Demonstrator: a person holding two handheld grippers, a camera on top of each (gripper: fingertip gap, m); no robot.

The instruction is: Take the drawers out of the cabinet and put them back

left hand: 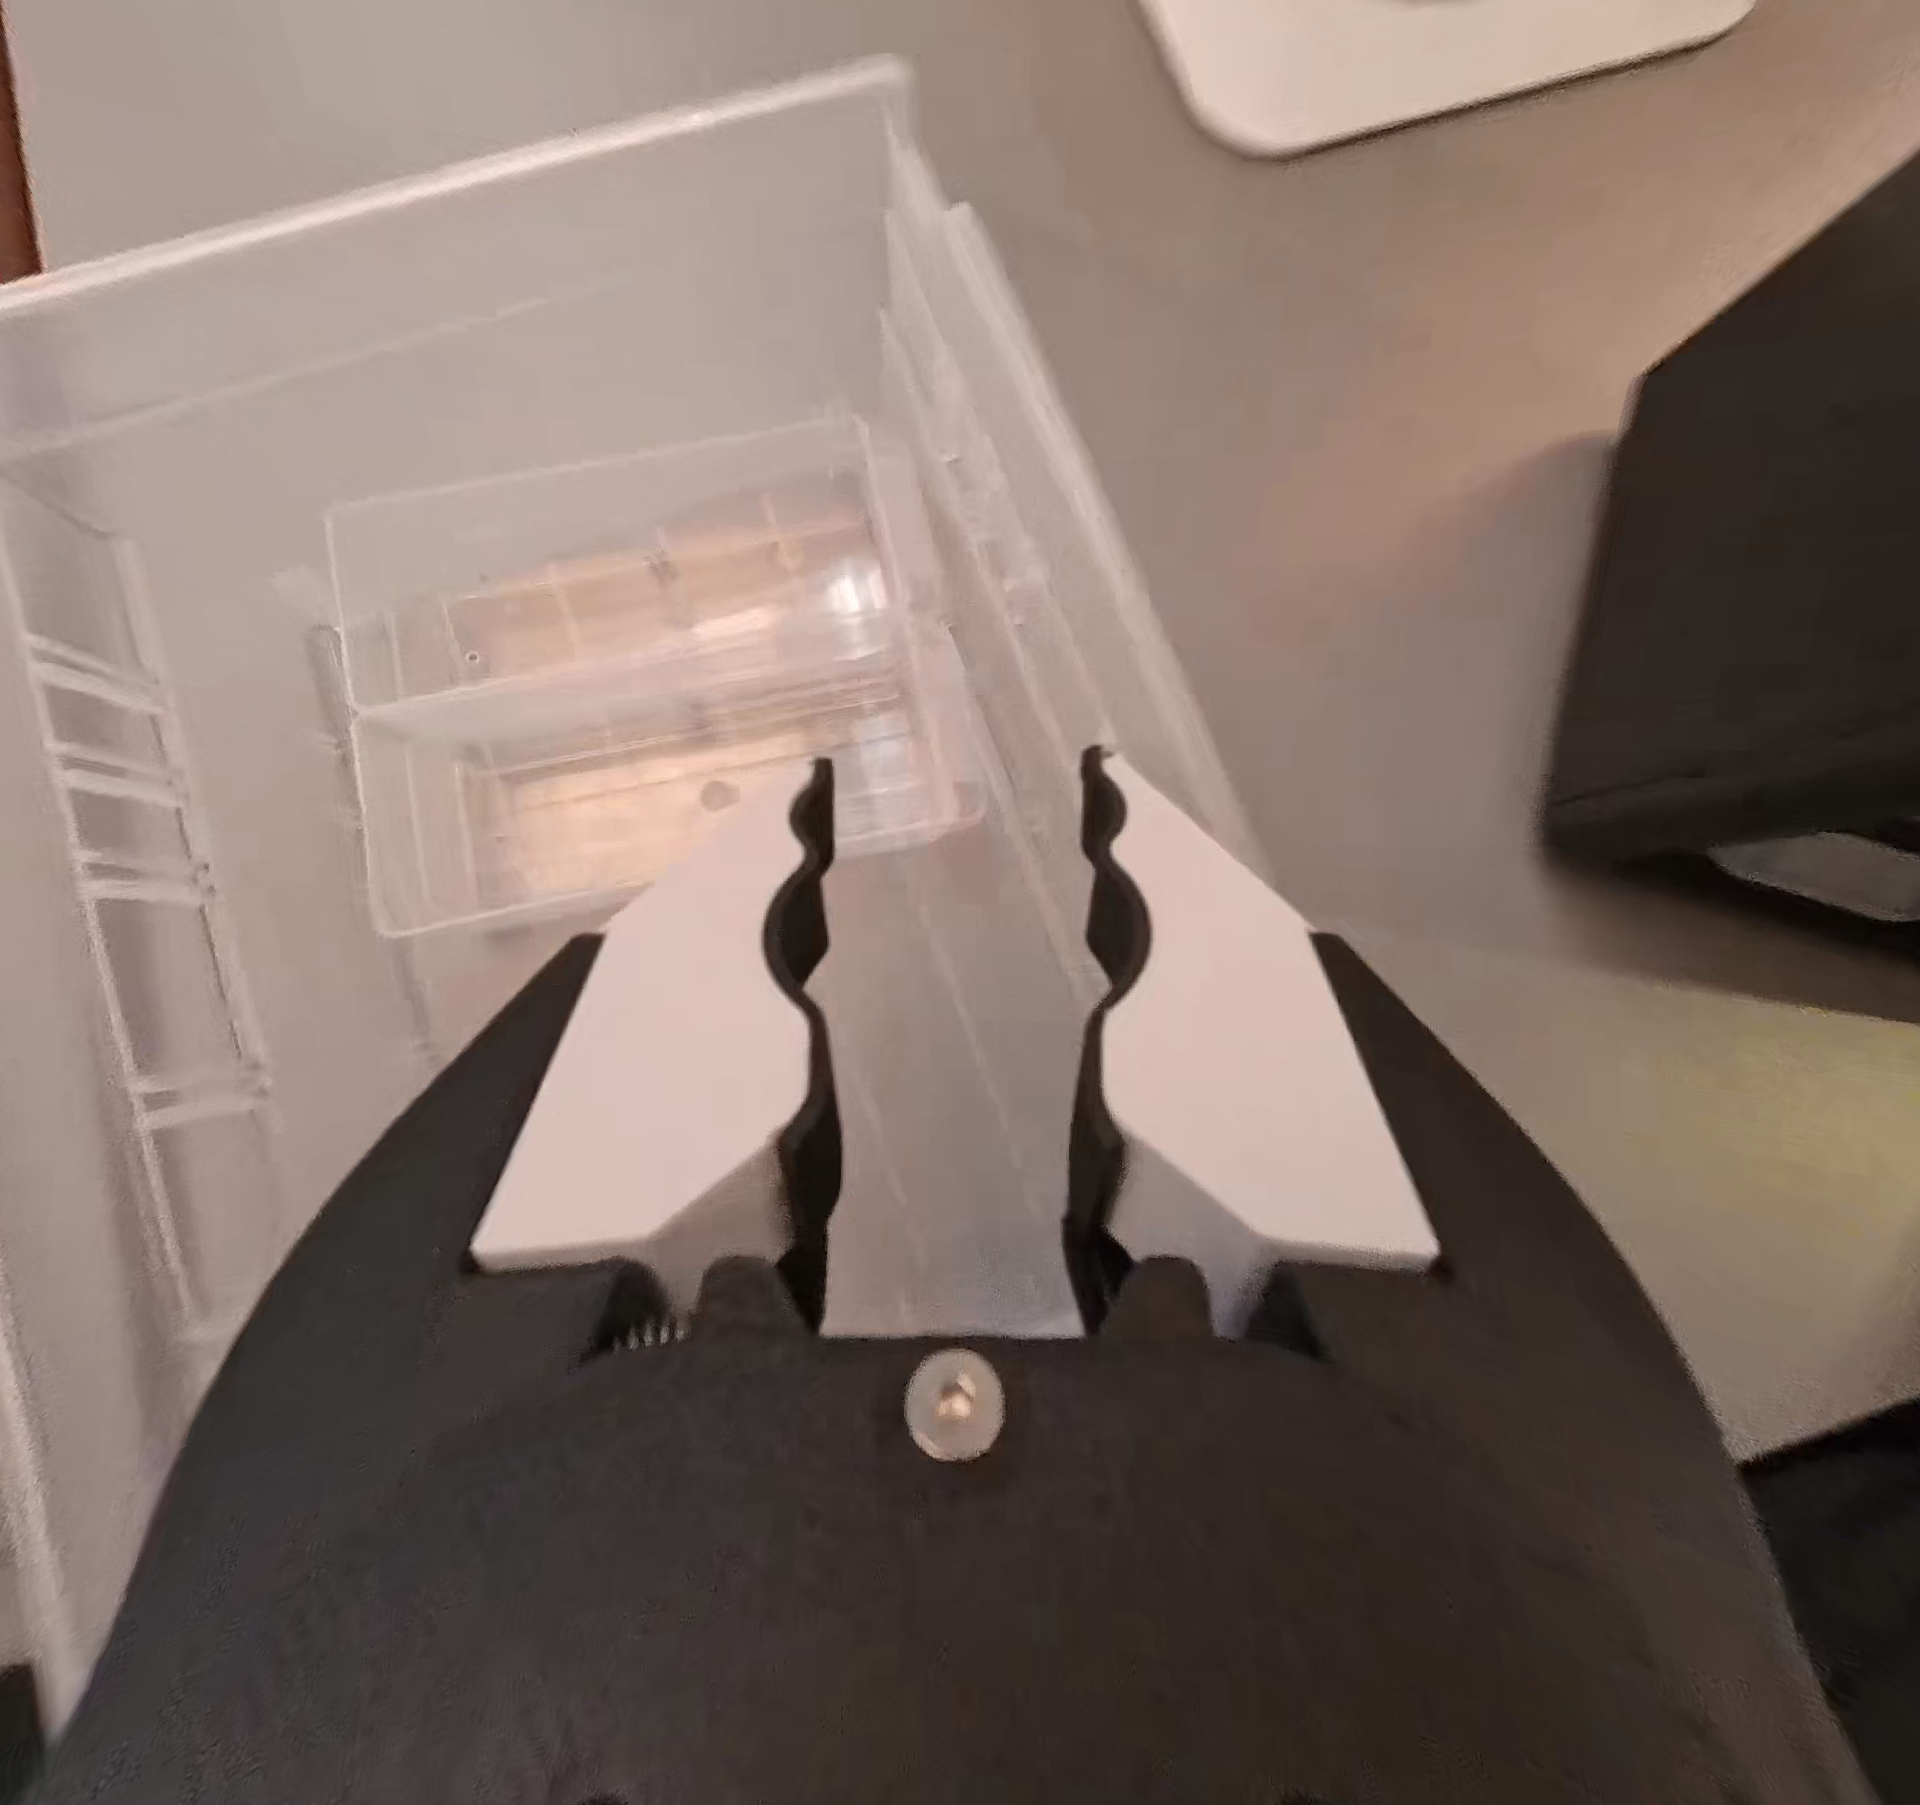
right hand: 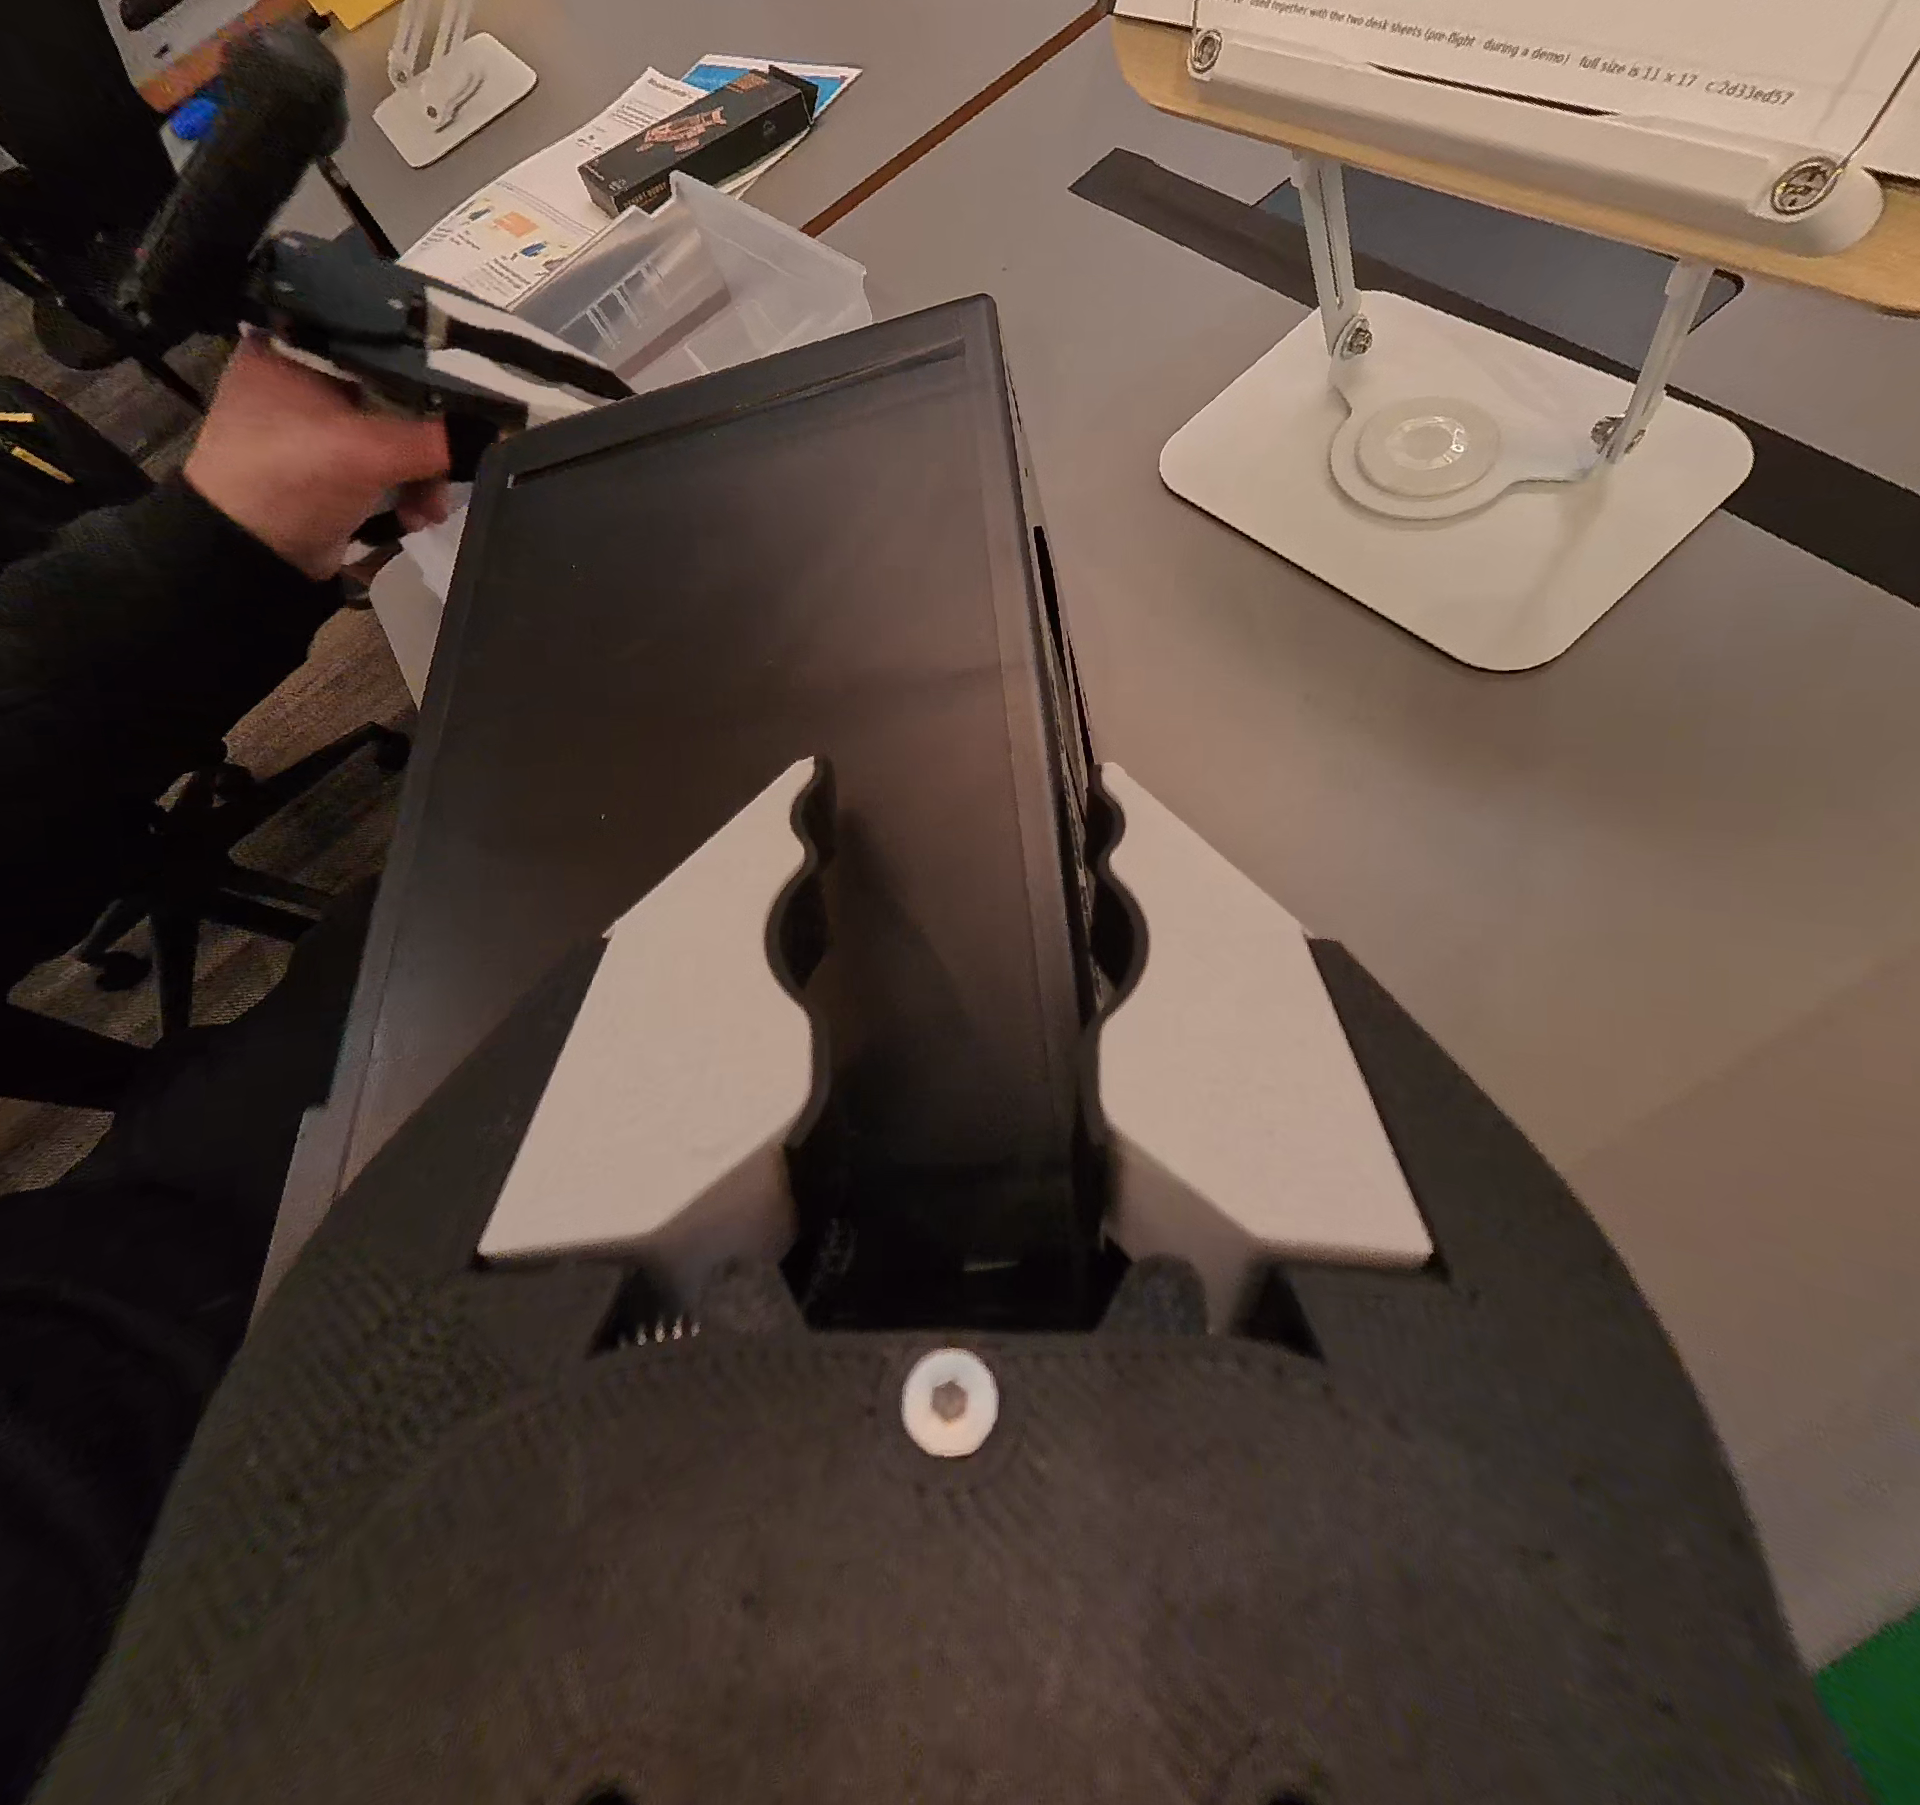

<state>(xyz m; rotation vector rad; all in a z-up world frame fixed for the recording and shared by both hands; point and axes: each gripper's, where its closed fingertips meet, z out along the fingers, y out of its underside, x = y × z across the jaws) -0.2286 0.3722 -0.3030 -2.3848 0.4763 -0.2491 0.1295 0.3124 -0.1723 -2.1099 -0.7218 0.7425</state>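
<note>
Looking along our left gripper (left hand: 954, 779), we see its white wedge fingers (left hand: 686, 1059) with black scalloped pads standing apart, nothing between them. Just ahead lies a clear plastic bin (left hand: 447, 384), thin-walled and glossy, with small see-through drawers (left hand: 644, 675) inside it, ribbed and blurred; we cannot tell how many. Stacked clear panels lean along its right wall. Grey matte table (left hand: 1299, 405) lies bare to the right of the bin, up to the black cabinet (left hand: 1745, 560) at the frame's right edge and a white stand base (left hand: 1434, 20) beyond.

Our right gripper (right hand: 961, 779) is spread too, its fingers straddling the right edge of the cabinet (right hand: 707, 675), a tall black box with smooth flat faces and a raised rim. We cannot tell whether the pads touch it. Slots show down its right side. Left of the cabinet, a hand (right hand: 312, 467) holds the left gripper (right hand: 499, 363) over the bin (right hand: 727, 269). To the right, the table (right hand: 1455, 872) is open as far as a white stand (right hand: 1475, 467) carrying a sheet holder.
</note>
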